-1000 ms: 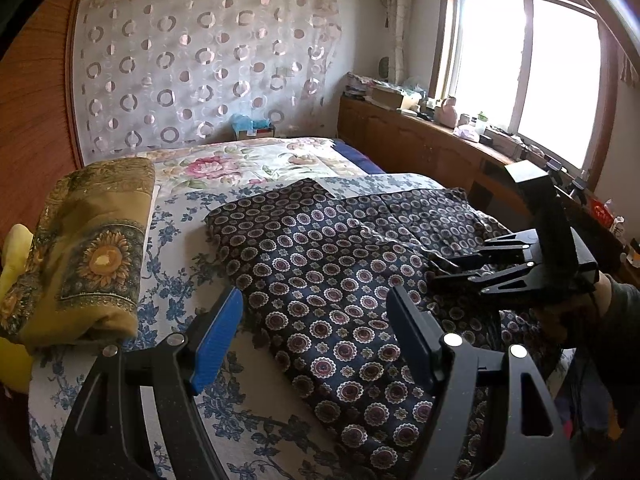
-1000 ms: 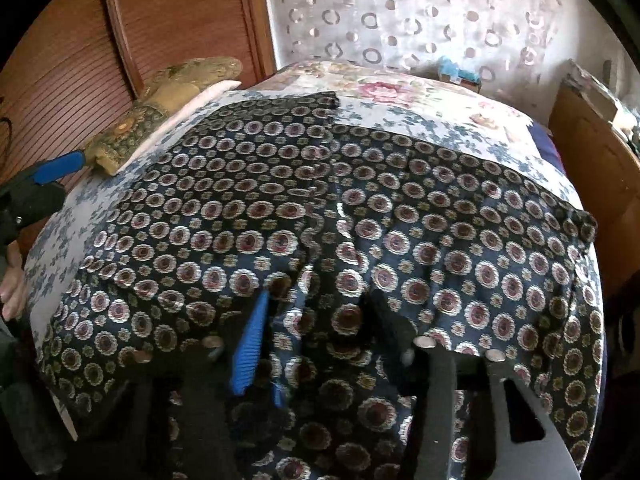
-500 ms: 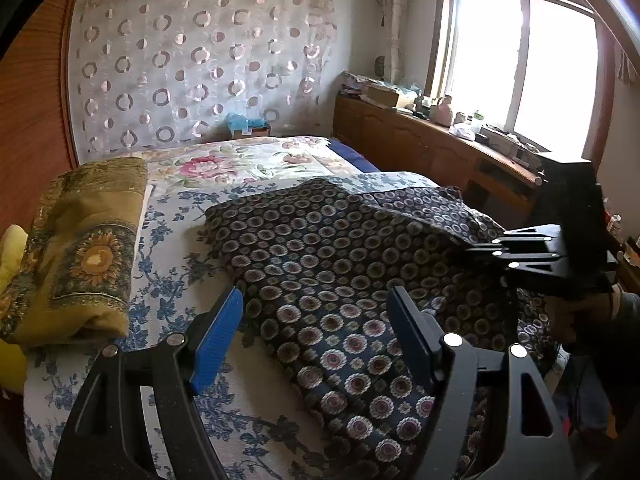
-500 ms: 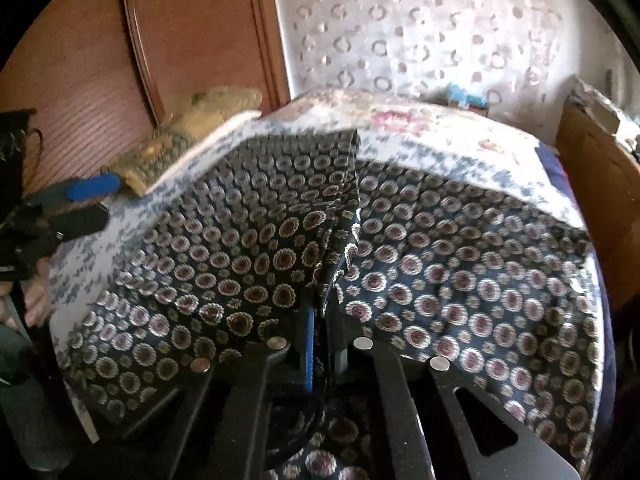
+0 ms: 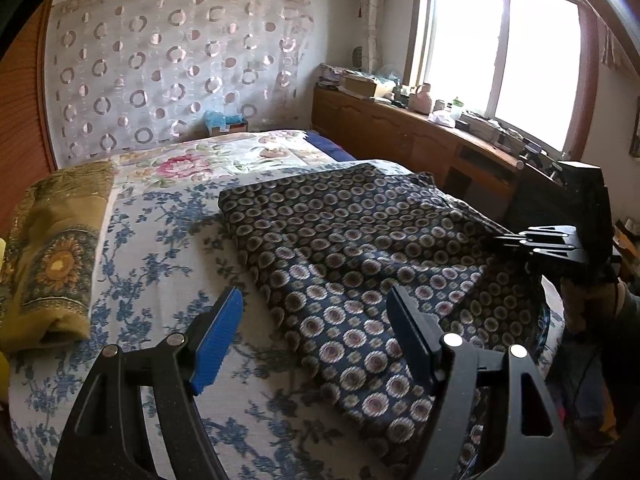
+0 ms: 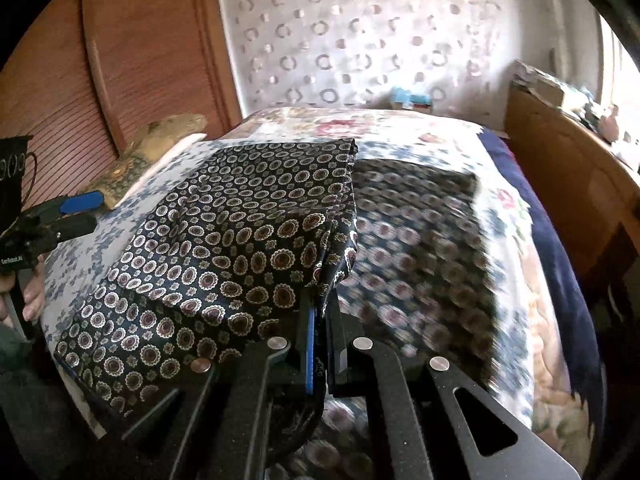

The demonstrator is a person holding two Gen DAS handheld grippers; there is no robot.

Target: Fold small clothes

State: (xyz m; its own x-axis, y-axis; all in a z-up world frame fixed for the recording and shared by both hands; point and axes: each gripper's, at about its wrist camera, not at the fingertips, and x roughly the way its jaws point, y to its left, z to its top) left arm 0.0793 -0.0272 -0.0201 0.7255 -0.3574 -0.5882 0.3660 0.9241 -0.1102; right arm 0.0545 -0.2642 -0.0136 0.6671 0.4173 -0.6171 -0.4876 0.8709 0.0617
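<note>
A dark navy garment with round floral medallions [image 5: 352,248] lies spread on the flowered bed sheet [image 5: 160,248]. My right gripper [image 6: 322,320] is shut on a fold of the garment [image 6: 248,248] near its middle and holds it lifted above the bed; it shows at the right of the left wrist view [image 5: 500,240]. My left gripper [image 5: 316,336] is open and empty, above the garment's near left edge. It also shows at the far left of the right wrist view [image 6: 76,212].
A folded mustard blanket with a sunflower pattern [image 5: 52,252] lies along the bed's left side. A wooden cabinet with clutter [image 5: 420,136] runs under the window on the right. A wooden headboard [image 6: 132,60] stands on the left.
My right gripper closed on a fold of the garment and lifted it up and back. The cloth has drawn together toward the right. My left gripper stayed open.
</note>
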